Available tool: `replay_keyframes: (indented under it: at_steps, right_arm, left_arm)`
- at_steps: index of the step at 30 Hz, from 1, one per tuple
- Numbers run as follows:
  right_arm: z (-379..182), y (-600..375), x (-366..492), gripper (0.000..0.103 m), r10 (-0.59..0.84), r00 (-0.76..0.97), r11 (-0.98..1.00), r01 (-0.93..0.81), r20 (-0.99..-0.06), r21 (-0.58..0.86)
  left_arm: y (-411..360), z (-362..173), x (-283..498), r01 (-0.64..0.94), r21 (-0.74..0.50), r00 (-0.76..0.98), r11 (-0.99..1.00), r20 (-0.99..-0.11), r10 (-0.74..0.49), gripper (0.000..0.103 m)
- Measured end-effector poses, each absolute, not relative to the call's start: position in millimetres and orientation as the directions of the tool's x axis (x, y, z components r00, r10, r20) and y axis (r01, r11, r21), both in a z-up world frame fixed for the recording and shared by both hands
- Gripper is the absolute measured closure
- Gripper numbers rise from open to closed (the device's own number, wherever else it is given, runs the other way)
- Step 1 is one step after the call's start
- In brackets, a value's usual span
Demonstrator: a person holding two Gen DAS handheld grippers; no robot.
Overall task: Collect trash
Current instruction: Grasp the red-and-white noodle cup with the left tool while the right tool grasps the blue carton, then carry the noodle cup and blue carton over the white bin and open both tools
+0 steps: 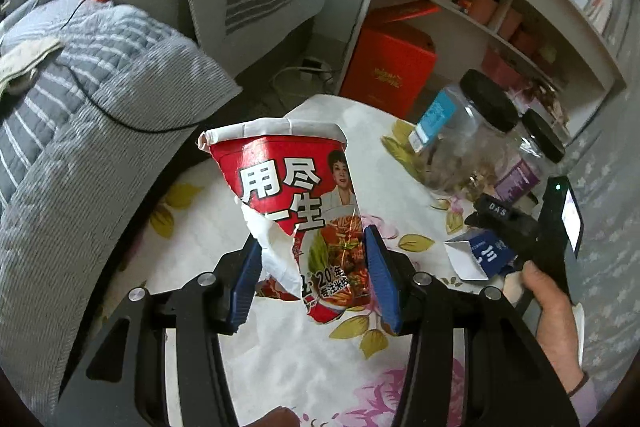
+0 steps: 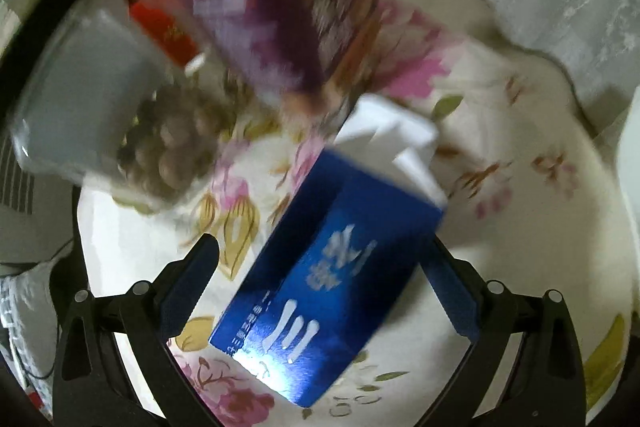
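Note:
A torn red instant-noodle cup (image 1: 288, 183) with a white rim stands upside down between the blue pads of my left gripper (image 1: 312, 237), which is shut on its lower part above the floral tablecloth (image 1: 280, 367). A blue carton (image 2: 320, 287) with white flaps lies tilted on the same cloth in the right wrist view. My right gripper (image 2: 322, 245) straddles it with jaws wide, and a gap shows beside the left pad (image 2: 192, 279). The left wrist view shows that carton (image 1: 490, 253) at the right, under the other gripper held by a hand (image 1: 548, 303).
Two clear jars with black lids (image 1: 468, 135) (image 1: 532, 163) stand on the table just behind the carton, close and blurred in the right wrist view. A grey sofa with a striped blanket (image 1: 100, 87) lies left. An orange box (image 1: 392, 63) sits under white shelves (image 1: 500, 7).

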State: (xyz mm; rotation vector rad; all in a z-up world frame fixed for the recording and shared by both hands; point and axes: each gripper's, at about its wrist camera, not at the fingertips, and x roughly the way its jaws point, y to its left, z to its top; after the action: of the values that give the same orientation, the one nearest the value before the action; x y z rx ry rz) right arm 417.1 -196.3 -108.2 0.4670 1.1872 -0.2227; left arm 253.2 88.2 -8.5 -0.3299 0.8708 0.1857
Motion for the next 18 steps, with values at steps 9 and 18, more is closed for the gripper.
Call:
replay_keyframes:
  at_steps: [9, 18]
  right_arm:
    - [-79, -194, 379, 0.047, 0.061, 0.486, 0.94, 0.265, -0.872, 0.214]
    - [-36, -199, 325, 0.062, 0.155, 0.581, 0.955, 0.119, -0.799, 0.272]
  left_arm:
    - [98, -8, 251, -0.345, -0.219, 0.619, 0.913, -0.784, 0.045, 0.053]
    - [82, -4, 239, -0.354, -0.197, 0.628, 0.914, -0.775, 0.077, 0.053]
